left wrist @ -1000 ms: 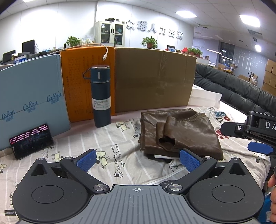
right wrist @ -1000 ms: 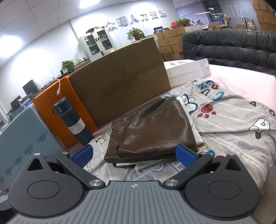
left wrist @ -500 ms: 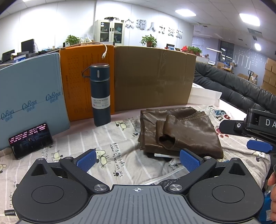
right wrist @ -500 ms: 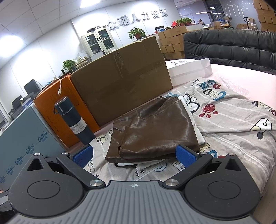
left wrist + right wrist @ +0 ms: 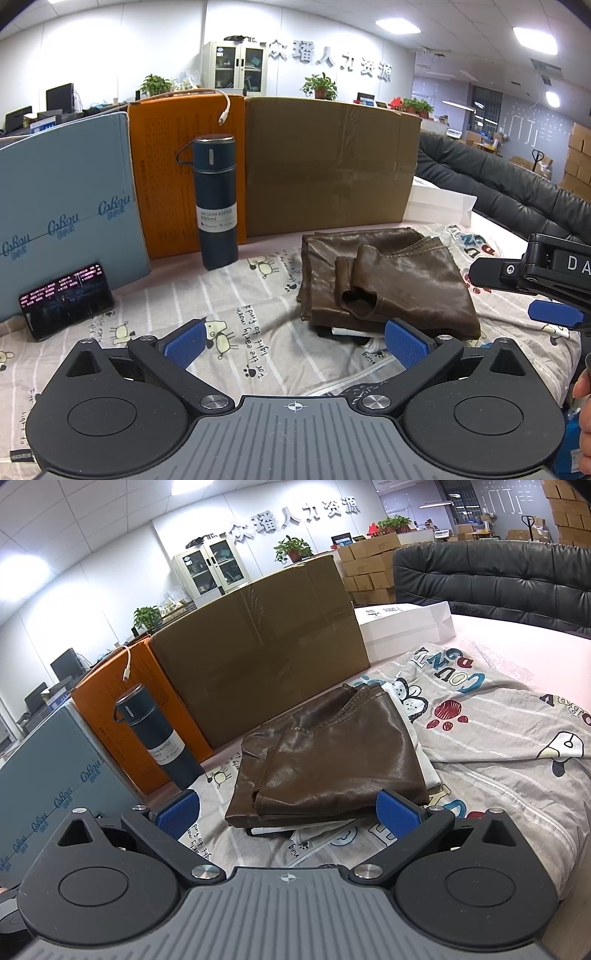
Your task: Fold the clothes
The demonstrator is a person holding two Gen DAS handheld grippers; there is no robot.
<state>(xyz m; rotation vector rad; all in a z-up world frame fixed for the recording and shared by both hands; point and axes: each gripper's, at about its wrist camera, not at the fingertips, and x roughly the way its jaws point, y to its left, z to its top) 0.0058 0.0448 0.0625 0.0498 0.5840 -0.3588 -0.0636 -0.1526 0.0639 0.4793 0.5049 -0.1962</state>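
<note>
A folded brown shiny garment [image 5: 388, 280] lies on top of a folded white garment on the cartoon-print sheet [image 5: 236, 306]; it also shows in the right wrist view [image 5: 328, 764]. My left gripper [image 5: 295, 341] is open and empty, a little short of the garment's near left edge. My right gripper [image 5: 288, 810] is open and empty, just short of the garment's near edge. The right gripper's side also shows in the left wrist view [image 5: 546, 291], to the right of the garment.
A dark blue vacuum bottle [image 5: 215, 201] stands left of the garment. Behind are a brown cardboard box [image 5: 328, 166], an orange box [image 5: 177, 173] and a light blue box [image 5: 62, 210]. A phone [image 5: 66, 301] leans at the left. A white box [image 5: 406, 627] and black sofa [image 5: 491, 576] lie right.
Both grippers have drifted slightly; the garment sits a touch lower and closer in the right wrist view. Nothing was grasped or released.
</note>
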